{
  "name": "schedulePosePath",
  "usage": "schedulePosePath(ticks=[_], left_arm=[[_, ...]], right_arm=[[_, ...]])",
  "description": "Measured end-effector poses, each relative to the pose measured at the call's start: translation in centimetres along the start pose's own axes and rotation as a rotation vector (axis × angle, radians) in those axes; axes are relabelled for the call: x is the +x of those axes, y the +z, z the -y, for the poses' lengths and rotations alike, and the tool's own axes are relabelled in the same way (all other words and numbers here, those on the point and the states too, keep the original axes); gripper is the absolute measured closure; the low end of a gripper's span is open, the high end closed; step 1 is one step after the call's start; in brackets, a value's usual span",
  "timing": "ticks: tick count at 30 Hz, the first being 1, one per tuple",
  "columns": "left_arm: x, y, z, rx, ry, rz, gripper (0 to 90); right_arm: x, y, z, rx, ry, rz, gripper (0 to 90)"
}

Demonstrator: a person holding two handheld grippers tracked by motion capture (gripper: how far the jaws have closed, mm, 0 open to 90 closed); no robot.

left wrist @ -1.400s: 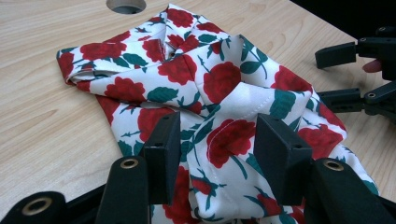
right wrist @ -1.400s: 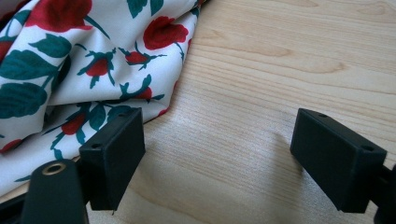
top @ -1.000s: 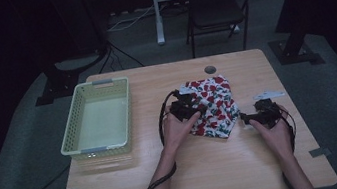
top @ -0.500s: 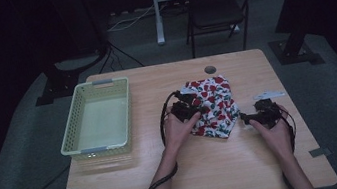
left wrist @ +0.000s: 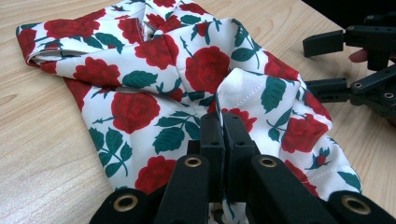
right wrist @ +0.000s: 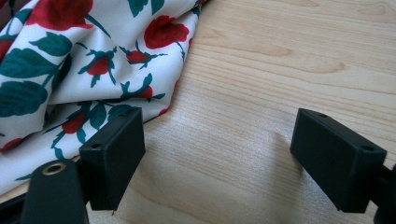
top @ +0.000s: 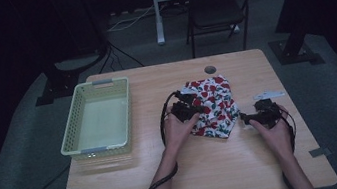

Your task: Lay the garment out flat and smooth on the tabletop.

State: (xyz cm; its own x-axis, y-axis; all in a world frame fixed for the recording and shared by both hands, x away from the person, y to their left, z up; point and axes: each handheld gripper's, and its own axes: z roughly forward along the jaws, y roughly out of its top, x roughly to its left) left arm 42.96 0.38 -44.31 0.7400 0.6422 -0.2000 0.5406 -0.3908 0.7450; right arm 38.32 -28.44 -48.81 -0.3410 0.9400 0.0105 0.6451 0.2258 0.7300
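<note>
We take the white cotton cloth printed with red roses and green leaves (top: pixel 211 108) to be light, limp and easy to drag; it lies crumpled on the pale wooden table (top: pixel 248 168), right of the yellow plastic basket (top: pixel 96 118). Our left gripper (left wrist: pixel 224 135) has just closed and pinches a raised hemmed fold (a sound hold). Our right gripper (right wrist: pixel 217 140) gapes wide and empty beside the cloth's edge.
</note>
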Motion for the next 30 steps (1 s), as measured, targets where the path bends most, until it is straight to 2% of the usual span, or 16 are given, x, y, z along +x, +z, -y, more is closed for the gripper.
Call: schedulePosePath(ticks=[13,30], left_arm=[[0.2,-0.4,0.0,-0.006,-0.004,-0.013,89.9],[0.9,-1.4,0.4,-0.026,-0.03,-0.03,89.9]], right_arm=[[0.0,0.0,0.0,0.0,0.0,0.0,17.4],[0.0,0.0,0.0,0.0,-0.001,0.0,17.4]])
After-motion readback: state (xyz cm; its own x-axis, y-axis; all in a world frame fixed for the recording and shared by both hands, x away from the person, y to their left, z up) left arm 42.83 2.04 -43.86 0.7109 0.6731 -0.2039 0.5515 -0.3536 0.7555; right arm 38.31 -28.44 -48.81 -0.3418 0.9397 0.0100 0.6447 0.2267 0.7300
